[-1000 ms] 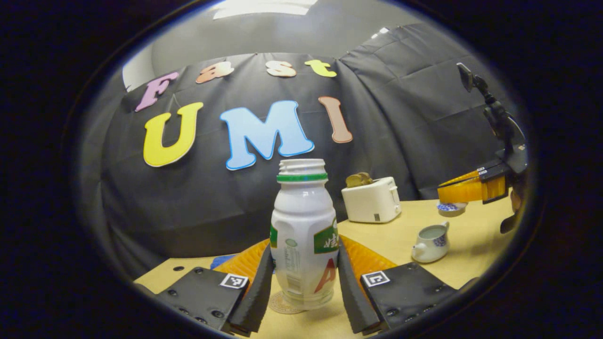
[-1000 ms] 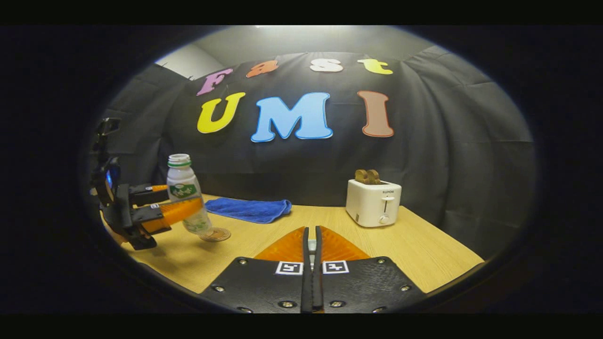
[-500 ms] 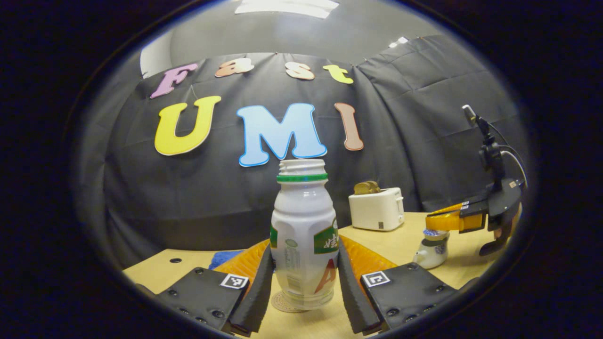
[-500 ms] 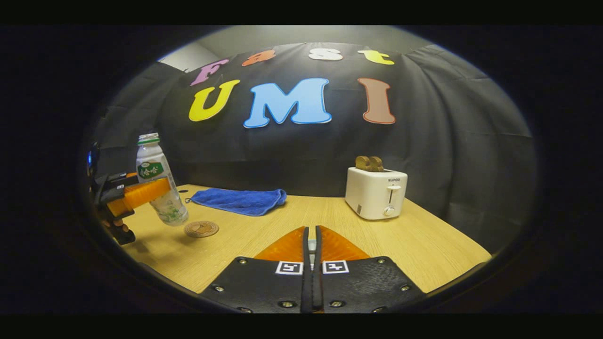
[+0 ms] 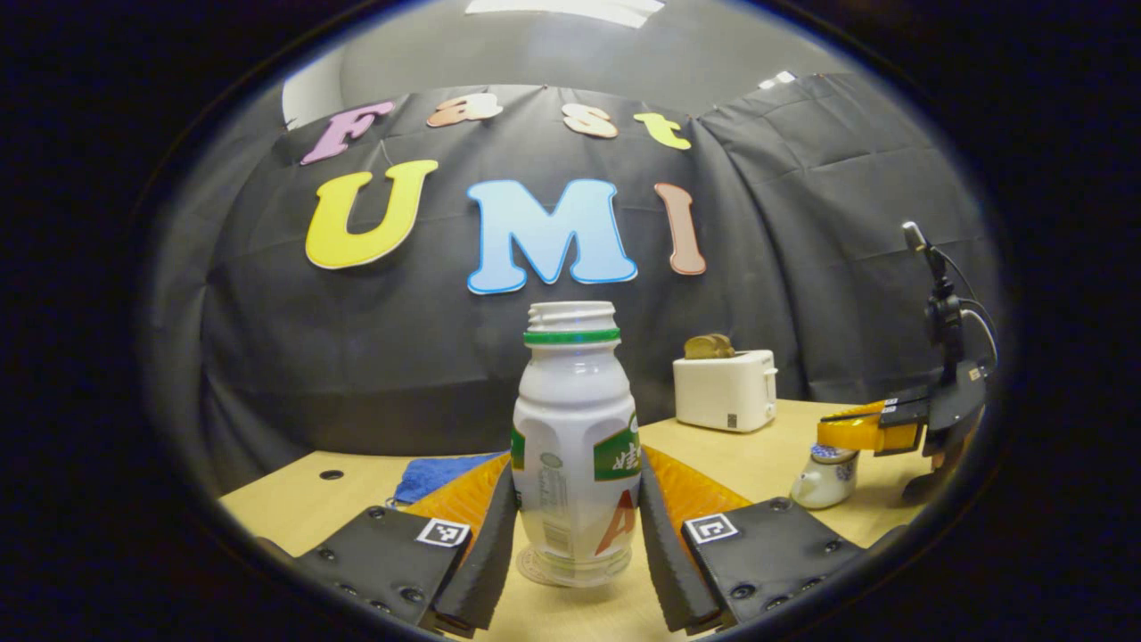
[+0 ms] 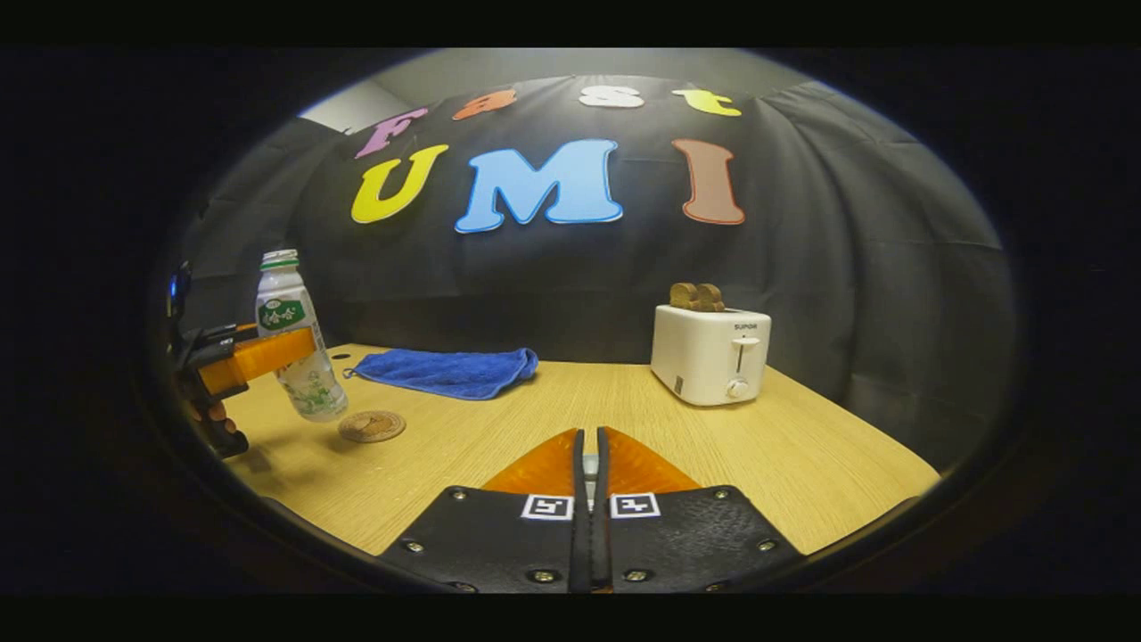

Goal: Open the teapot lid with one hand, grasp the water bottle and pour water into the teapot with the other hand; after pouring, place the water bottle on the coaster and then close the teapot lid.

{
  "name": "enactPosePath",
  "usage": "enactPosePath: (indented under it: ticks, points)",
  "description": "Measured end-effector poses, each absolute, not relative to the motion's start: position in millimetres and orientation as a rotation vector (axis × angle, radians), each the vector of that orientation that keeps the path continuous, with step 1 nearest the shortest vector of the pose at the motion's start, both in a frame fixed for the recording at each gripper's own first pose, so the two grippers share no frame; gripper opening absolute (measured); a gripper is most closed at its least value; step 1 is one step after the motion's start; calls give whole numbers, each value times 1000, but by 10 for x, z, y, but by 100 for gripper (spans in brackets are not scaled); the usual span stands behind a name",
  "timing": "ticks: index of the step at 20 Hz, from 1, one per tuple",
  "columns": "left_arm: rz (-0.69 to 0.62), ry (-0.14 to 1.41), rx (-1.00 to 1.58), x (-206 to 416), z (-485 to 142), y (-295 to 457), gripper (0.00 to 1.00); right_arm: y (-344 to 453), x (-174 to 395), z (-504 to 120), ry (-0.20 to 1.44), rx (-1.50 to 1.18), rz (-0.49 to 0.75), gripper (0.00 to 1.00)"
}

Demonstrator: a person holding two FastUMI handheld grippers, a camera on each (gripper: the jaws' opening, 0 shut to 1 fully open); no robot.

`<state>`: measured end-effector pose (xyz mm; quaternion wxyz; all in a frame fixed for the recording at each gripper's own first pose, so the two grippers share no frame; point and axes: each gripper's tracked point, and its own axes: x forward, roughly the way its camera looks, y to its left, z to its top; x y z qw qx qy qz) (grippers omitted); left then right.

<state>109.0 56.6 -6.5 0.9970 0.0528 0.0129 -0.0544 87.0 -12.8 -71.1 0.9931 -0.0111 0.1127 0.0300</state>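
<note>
Glossy plastic bottle (image 5: 570,446); matt wood-grain table (image 6: 624,428); soft cloth towel (image 6: 446,370).

Staged recording booth, not real home. Black cloth wall (image 6: 847,267) hung in creased panels behind and to sides; grey room wall (image 5: 553,53) and ceiling light above it. Pale wood-grain worktop (image 6: 553,419) carries kitchen props: white toaster (image 6: 710,354) with toast, blue towel (image 6: 446,371), small teapot (image 5: 824,477).

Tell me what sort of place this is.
Likely a staged recording booth set up as a kitchen corner: black cloth wall, a wooden table with a toaster, a teapot and a blue towel.
</note>
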Motion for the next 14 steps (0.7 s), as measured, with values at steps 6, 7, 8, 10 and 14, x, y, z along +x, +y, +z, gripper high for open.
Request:
enactPosePath:
  ticks: [6, 7, 8, 10, 14]
  points:
    - [-25, 71, 79, 1185, -229, 842, 73, -189, 837, -748, 231, -40, 29, 2]
    - [-7, 68, 70, 1214, -230, 890, 78, -164, 816, -695, 208, -54, 34, 20]
    - [1, 67, 61, 1290, -243, 887, 78, -176, 799, -633, 185, -62, 27, 46]
    - [7, 70, 30, 1387, -259, 981, 73, -136, 775, -533, 141, -57, 40, 54]
    - [-45, 126, -32, 1683, -517, 915, 73, -140, 738, -450, 105, -52, 42, 59]
